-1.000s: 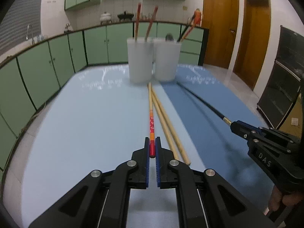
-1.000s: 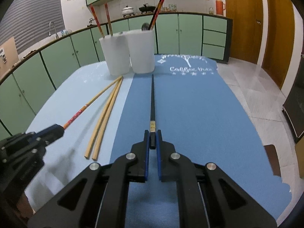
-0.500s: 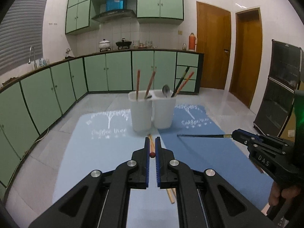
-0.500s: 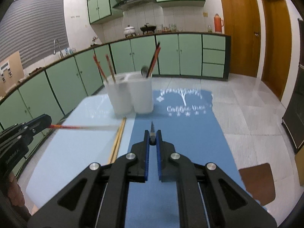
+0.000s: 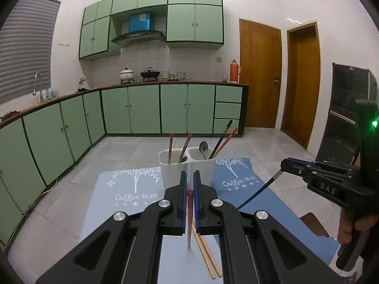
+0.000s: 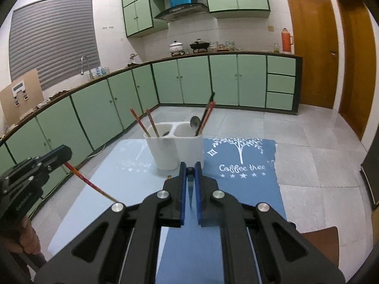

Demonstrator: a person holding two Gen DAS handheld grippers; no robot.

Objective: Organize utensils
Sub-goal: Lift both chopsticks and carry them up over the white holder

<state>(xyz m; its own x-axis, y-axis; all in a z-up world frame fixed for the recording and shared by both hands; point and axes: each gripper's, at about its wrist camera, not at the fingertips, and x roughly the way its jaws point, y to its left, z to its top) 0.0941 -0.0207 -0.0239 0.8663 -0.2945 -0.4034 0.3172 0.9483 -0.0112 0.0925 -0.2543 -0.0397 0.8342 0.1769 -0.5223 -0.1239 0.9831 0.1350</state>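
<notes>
The left gripper [image 5: 189, 193] is closed tight on a long red chopstick [image 5: 189, 215]. The right gripper [image 6: 190, 172] is closed tight on a thin black chopstick [image 6: 190, 190]. Both are near the white double plastic cup [image 6: 174, 149].

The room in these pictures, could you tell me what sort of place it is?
Most likely a home kitchen. Green cabinets run under a long counter, a range hood hangs over pots on a stove, and a sink tap stands by the window. The work itself happens on a table with blue mats.
</notes>
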